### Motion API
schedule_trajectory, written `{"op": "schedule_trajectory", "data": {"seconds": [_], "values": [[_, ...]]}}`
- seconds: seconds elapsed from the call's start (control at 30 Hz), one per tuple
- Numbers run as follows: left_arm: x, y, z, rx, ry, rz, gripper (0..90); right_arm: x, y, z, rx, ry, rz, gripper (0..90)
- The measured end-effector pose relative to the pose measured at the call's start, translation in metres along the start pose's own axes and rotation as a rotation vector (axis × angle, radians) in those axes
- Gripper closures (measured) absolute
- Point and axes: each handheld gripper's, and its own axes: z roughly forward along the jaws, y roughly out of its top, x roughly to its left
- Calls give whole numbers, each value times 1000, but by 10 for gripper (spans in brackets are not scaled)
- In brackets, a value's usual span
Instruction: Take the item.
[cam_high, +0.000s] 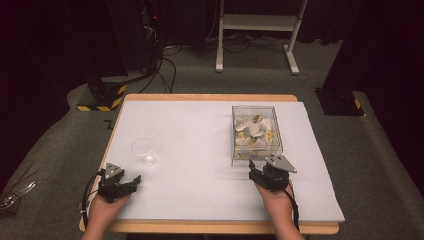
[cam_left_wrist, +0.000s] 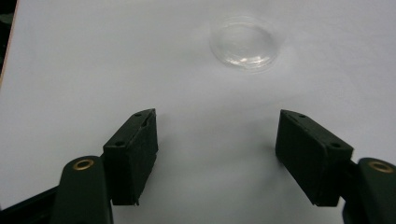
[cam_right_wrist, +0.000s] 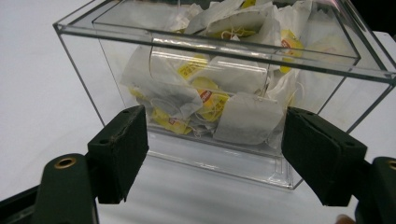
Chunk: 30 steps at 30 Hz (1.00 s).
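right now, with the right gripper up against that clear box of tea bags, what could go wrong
1. The right gripper sits open just short of the clear box. The box looks light, so a forward nudge could slide it instead of getting inside.
2. The tea bags are piled loosely with strings tangled, so a pinch may lift several at once.
3. The clear cup is hard to see on the white table, so the open left gripper could tip it.

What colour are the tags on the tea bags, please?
Yellow tags on white tea bags, clearest in the right gripper view.
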Motion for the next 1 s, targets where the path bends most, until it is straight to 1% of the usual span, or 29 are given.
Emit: {"op": "schedule_trajectory", "data": {"seconds": [0.03, 0.1, 0.3, 0.5, 0.77, 1.0], "values": [[0, 0, 0, -1, 1, 0, 298, 1, 1, 1, -3, -3, 4, 231], [0, 0, 0, -1, 0, 0, 298, 4, 4, 3, -1, -26, 1, 231], [0, 0, 0, -1, 1, -2, 298, 8, 9, 8, -3, -47, 6, 231], [0, 0, 0, -1, 0, -2, 298, 10, 13, 12, 7, -59, 13, 234], [0, 0, 0, -1, 0, -2, 298, 10, 16, 17, 24, -60, 29, 252], [0, 0, 0, -1, 0, -2, 298, 12, 19, 20, 21, -68, 45, 273]]}}
